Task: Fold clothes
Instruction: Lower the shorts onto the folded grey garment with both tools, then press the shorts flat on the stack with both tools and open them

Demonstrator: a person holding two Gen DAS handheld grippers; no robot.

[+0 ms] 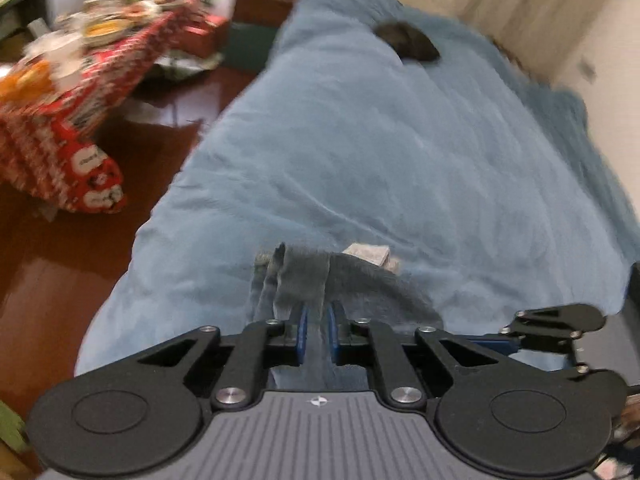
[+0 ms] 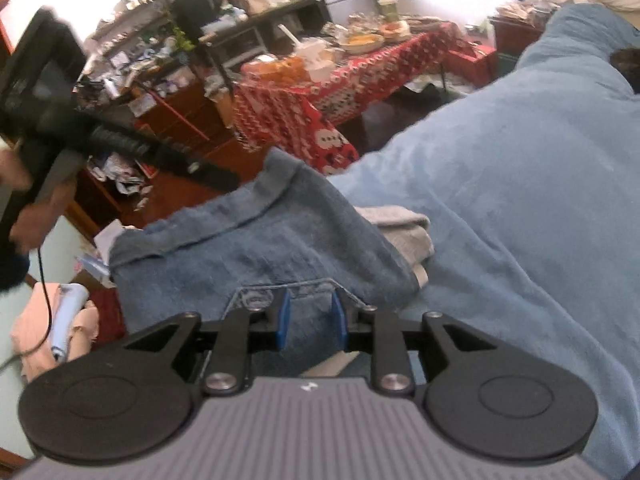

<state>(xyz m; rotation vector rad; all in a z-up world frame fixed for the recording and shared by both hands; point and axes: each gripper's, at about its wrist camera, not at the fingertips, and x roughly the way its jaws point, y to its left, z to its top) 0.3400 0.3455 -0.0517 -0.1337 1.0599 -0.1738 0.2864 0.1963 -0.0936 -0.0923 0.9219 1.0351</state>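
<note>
A blue-grey towel [image 2: 256, 248] is being folded on a bed covered with a light blue blanket [image 1: 380, 152]. In the left wrist view, a bunched edge of the towel is clamped between the nearly closed blue pads of the left gripper [image 1: 317, 334], the cloth standing up in pleats just beyond the fingertips. In the right wrist view, the right gripper [image 2: 310, 322] is set partly open over the near side of the towel; cloth is seen between its pads, but a firm pinch cannot be confirmed, and the jaws appear slack around it.

The step in hand is judged to be an early fold, with one edge lifted and carried across. The next move probably calls for the held edge to be laid flat over the rest of the towel and lined up before release.

A pale grey garment [image 2: 404, 228] is partly hidden beneath the towel's far right side. A dark object [image 1: 408, 42] at the far end of the blanket is too blurred to be identified. The table with the red patterned cloth [image 2: 320, 96] on the left is smeared in the left wrist view, and the towel's full outline is cut off by both tools.
</note>
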